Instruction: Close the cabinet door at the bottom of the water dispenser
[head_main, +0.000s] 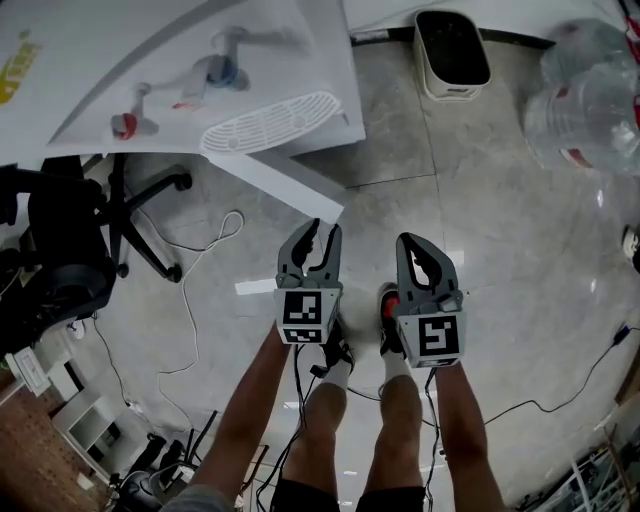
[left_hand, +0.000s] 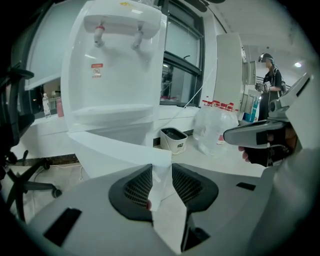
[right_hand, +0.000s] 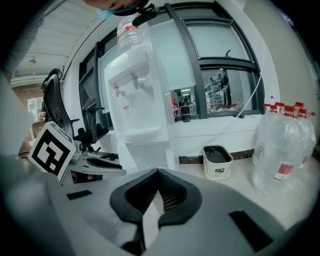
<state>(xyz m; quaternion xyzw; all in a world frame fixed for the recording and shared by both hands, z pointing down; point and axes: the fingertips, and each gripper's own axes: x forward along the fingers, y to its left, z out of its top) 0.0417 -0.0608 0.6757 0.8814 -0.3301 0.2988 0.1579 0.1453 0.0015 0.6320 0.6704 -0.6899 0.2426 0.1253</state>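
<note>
The cabinet door (head_main: 290, 180) hangs open at the foot of the white water dispenser (head_main: 200, 70). It swings out over the floor (head_main: 520, 250) towards the person, and its free corner is the nearest part of it. The left tongs (head_main: 322, 232) sit just short of that corner. In the left gripper view the pads stand a moderate way apart, and the door's white edge (left_hand: 157, 165) shows in the gap between them. I can't see either pad pressing on it. The right tongs (head_main: 412, 245) are alongside, a little further from the door, with their tips brought together and nothing caught in them. From their own view they point at the dispenser front, where an upturned bottle (right_hand: 131, 27) sits on top. Both tongs are held low, out over the person's knees and shoes. Behind the dispenser, against the wall, is a small white bin (head_main: 452, 52) with a dark inside. Beside it stand some large clear water bottles (head_main: 585, 100). On the other side a black office chair (head_main: 70, 240) stands close by, and a thin white cable (head_main: 195, 290) loops across the tiles near its base.
</note>
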